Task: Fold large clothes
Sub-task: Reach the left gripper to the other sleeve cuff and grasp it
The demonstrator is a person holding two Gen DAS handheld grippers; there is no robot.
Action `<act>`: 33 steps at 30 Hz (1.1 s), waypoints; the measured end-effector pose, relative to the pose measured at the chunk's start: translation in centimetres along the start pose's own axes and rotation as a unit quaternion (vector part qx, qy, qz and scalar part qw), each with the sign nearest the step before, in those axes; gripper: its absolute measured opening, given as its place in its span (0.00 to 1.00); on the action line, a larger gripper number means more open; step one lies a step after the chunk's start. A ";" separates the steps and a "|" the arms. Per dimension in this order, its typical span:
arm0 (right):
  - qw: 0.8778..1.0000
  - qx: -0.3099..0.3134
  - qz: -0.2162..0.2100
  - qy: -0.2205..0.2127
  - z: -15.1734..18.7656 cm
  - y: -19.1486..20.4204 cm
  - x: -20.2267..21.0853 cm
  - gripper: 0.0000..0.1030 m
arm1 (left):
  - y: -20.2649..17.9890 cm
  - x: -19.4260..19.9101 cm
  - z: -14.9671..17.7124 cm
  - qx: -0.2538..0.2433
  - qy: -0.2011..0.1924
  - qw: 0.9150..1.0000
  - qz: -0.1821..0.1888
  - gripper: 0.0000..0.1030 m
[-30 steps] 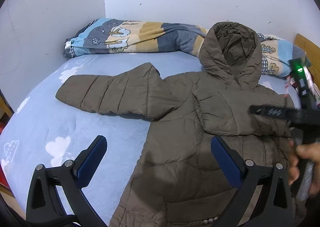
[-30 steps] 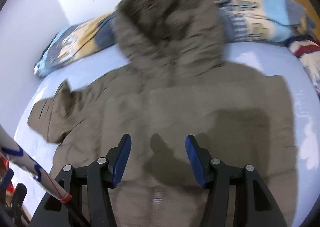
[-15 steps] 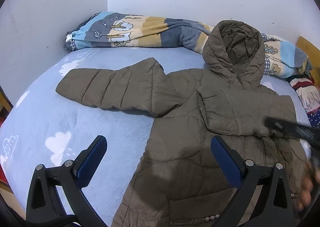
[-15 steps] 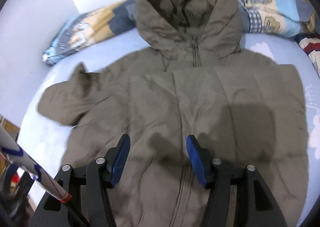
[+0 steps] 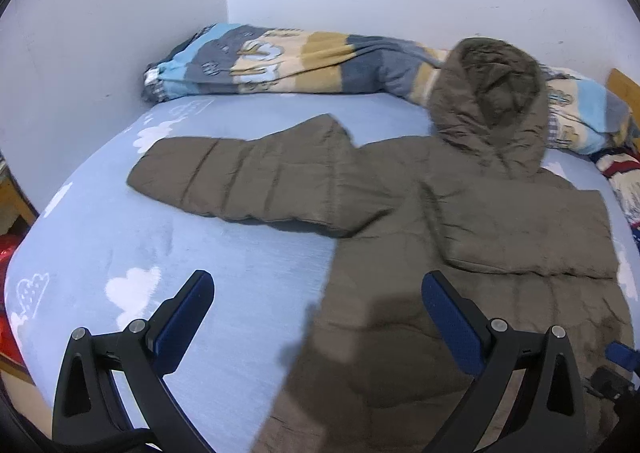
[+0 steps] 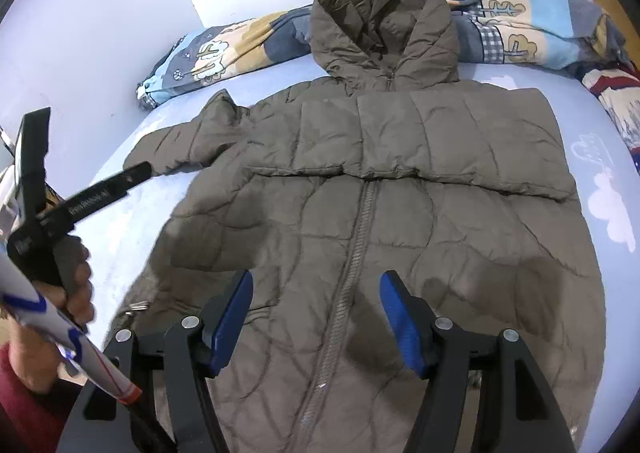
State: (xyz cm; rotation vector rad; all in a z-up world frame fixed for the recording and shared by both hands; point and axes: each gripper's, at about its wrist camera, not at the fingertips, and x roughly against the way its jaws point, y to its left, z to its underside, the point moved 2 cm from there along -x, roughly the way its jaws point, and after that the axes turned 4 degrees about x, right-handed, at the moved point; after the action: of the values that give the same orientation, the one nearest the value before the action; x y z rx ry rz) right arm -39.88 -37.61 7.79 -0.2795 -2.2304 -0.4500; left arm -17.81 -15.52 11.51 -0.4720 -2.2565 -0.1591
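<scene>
1. While the brown hooded coat (image 6: 384, 213) lies flat, zip up, on the blue bed (image 5: 180, 237), one sleeve (image 5: 248, 181) stretches sideways.
2. Left gripper (image 5: 318, 317) gapes wide, empty.
3. Right gripper (image 6: 316, 317) hovers apart, empty, above the zip (image 6: 352, 253).

Even, cool indoor light is filling both views, with soft dark shadows lying on the jacket (image 6: 400, 181) just ahead of the lower-centre fingers. The left wrist view is looking slightly smeared by motion blur; the right is staying sharper. Fisheye bending is curving the edges, and black vignetting is rounding the corners
</scene>
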 end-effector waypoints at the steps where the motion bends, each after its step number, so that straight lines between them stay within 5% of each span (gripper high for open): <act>1: 1.000 -0.007 -0.009 0.004 0.0 -0.4 -0.4 0.68 | 0.8 -0.5 -0.3 0.006 0.001 1.000 -0.004 1.00; 11: 1.000 -0.009 -0.026 -0.002 -0.8 -1.1 -0.2 0.68 | 12.6 -4.2 -4.2 0.137 0.009 0.990 -0.039 1.00; 18: 1.000 0.010 -0.017 -0.004 -0.8 -0.4 -0.3 0.68 | 21.8 -7.5 -5.6 0.269 0.025 0.962 0.026 0.99; 21: 1.000 0.010 -0.018 0.001 -0.9 -0.4 -0.7 0.68 | 24.7 -9.0 -6.6 0.299 0.023 0.953 0.040 0.87; 23: 1.000 0.010 -0.013 0.001 -1.0 -0.5 -0.9 0.68 | 26.6 -10.1 -7.0 0.331 0.029 0.942 0.047 0.69; 27: 1.000 0.007 -0.015 0.006 -1.1 -0.8 -1.5 0.68 | 29.3 -12.7 -7.0 0.387 0.041 0.919 0.064 0.68; 33: 1.000 -0.009 -0.021 0.017 -1.0 -1.5 -2.3 0.68 | 29.7 -16.3 -8.5 0.391 0.052 0.916 0.077 0.59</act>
State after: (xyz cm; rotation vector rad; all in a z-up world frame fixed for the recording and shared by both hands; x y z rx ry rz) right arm -38.24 -39.54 6.33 -0.2329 -2.2040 -0.4944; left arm 9.44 4.98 3.89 -0.1915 -1.9582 0.7584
